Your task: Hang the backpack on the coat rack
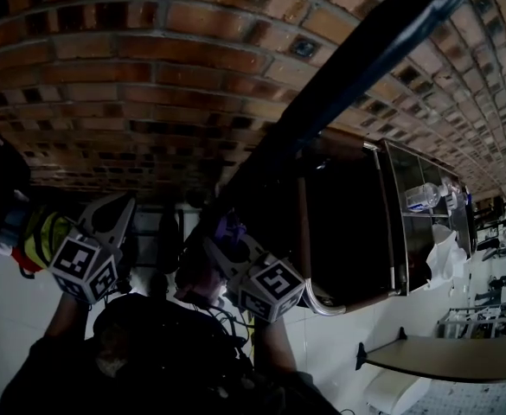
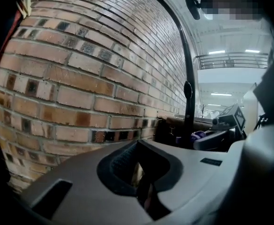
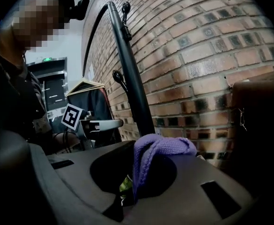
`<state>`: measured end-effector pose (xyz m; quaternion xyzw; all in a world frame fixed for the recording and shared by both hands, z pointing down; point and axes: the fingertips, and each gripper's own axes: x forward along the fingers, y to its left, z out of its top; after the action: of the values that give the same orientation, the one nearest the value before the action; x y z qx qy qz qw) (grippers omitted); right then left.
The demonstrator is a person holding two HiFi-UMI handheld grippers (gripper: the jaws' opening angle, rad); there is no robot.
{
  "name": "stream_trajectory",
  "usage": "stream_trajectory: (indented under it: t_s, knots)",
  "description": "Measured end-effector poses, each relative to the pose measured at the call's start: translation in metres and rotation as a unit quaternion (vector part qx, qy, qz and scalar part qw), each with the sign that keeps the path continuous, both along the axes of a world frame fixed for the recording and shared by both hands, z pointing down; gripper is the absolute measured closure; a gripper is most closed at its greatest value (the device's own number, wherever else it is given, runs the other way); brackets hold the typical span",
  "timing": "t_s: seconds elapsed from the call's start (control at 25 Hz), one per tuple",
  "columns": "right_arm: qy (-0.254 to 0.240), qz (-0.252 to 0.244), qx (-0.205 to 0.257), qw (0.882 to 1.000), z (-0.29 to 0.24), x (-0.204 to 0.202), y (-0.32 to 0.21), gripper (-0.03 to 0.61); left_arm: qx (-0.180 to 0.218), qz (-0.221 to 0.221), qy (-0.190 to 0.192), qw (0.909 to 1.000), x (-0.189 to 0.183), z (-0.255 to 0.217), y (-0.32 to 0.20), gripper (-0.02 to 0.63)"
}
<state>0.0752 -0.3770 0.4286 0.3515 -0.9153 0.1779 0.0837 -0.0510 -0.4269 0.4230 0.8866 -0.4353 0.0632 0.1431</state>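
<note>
Your purple backpack strap (image 3: 162,146) is clamped in the right gripper (image 3: 127,191), just beside the coat rack pole (image 3: 132,93) and well apart from the desk's (image 1: 451,357) left end. The left gripper's (image 2: 144,196) jaws are together. The thin knit loop could slip out before it reaches a hook (image 3: 118,76).

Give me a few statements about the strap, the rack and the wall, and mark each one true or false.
1. A purple knitted strap sits between the jaws of the right gripper. True.
2. The wall behind the coat rack is plain white plaster. False: it is a brick wall.
3. The purple knitted strap hangs on a hook of the rack. False: the hook in the right gripper view is bare, and the strap is in the gripper's jaws.
4. The coat rack's pole is dark. True.
</note>
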Motion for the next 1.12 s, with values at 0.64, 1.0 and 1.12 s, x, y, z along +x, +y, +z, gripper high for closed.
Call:
stream_trajectory:
  t_s: [0.64, 1.0, 1.12]
  knots:
    - [0.063, -0.092, -0.008, 0.994, -0.013, -0.016, 0.002, 0.561, -0.018, 0.027, 0.002, 0.9995, 0.009, 0.014, 0.004, 0.574]
    - [0.091, -0.098, -0.039, 0.990, 0.030, -0.014, 0.001, 0.561, -0.025, 0.029, 0.002, 0.9993, 0.011, 0.018, -0.001, 0.575]
    - [0.083, -0.096, -0.031, 0.991, 0.030, -0.015, 0.001, 0.561, -0.028, 0.030, -0.001, 0.9991, 0.013, 0.021, -0.002, 0.575]
